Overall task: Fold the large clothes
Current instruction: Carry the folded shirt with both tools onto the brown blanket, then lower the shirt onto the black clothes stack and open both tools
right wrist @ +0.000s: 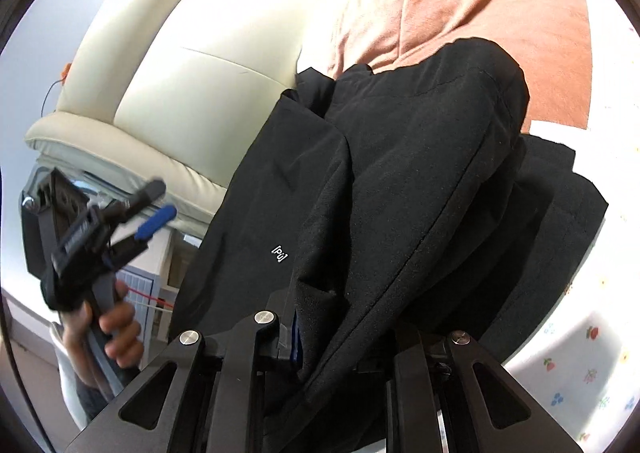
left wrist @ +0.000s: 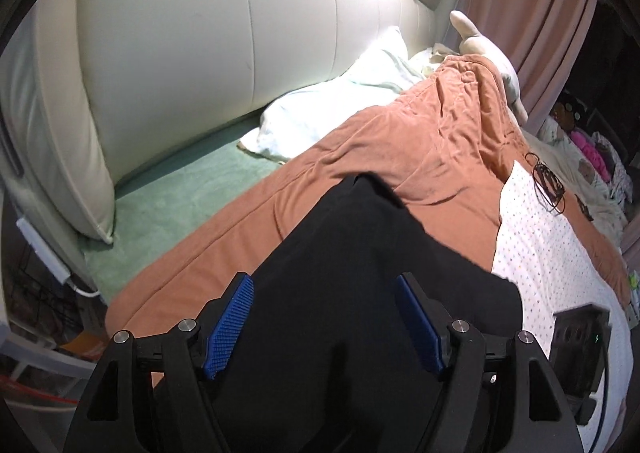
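The left gripper (right wrist: 154,209) is held clear at the left, off the bed, its blue-padded fingers (left wrist: 230,327) spread wide and empty. The black garment (right wrist: 400,193) lies to its right on the orange blanket (left wrist: 360,149), long axis running near to far. The right gripper (right wrist: 344,345) is nearer and clamps the garment's near edge, raised.

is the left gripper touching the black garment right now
Apart. The right wrist view shows the left gripper open in the air beside the black garment, with white headboard visible between them.
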The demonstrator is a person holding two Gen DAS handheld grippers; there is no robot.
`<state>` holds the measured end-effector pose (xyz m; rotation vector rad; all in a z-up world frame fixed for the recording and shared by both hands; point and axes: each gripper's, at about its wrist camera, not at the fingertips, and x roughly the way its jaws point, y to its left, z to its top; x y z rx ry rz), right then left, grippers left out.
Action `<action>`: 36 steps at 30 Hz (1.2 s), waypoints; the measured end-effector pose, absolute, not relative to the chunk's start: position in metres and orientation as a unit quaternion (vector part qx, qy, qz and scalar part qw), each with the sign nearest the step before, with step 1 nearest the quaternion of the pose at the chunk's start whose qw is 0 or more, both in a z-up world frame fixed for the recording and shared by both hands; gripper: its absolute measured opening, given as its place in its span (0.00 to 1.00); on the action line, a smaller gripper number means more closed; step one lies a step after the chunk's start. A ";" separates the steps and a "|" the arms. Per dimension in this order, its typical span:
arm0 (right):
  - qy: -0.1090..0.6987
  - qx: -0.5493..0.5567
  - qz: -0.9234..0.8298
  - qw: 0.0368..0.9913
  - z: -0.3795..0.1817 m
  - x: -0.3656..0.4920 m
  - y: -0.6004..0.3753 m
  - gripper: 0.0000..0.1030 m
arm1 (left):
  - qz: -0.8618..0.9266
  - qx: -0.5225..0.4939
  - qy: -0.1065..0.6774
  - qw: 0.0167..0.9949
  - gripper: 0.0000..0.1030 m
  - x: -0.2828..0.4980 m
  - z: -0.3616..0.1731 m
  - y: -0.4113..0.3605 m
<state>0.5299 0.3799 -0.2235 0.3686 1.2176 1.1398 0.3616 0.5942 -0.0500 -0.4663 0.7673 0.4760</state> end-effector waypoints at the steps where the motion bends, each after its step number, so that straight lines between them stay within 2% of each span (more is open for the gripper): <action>1: 0.538 0.157 0.502 0.659 -0.221 0.530 0.388 0.17 | 0.229 -0.227 0.366 0.873 0.72 0.353 -0.052 0.592; 6: 0.557 0.130 0.489 0.659 -0.215 0.530 0.419 0.22 | 0.240 -0.238 0.363 0.868 0.72 0.325 -0.062 0.586; 11: 0.553 0.119 0.469 0.678 -0.220 0.526 0.408 0.37 | 0.272 -0.224 0.361 0.864 0.72 0.298 -0.073 0.580; 13: 0.551 0.116 0.452 0.692 -0.222 0.532 0.397 0.48 | 0.277 -0.224 0.365 0.860 0.72 0.288 -0.080 0.577; 15: 0.548 0.104 0.433 0.708 -0.220 0.538 0.387 0.53 | 0.287 -0.219 0.367 0.857 0.72 0.279 -0.087 0.574; 21: 0.539 0.064 0.400 0.738 -0.210 0.542 0.371 0.53 | 0.311 -0.198 0.367 0.854 0.73 0.258 -0.097 0.552; 24: 0.537 0.060 0.397 0.742 -0.201 0.537 0.367 0.53 | 0.307 -0.190 0.384 0.850 0.84 0.255 -0.107 0.538; 30: 0.527 0.057 0.408 0.743 -0.182 0.526 0.349 0.53 | 0.291 -0.232 0.390 0.842 0.85 0.241 -0.128 0.524; 36: 0.516 0.048 0.423 0.743 -0.164 0.511 0.328 0.56 | 0.295 -0.233 0.395 0.838 0.85 0.227 -0.127 0.503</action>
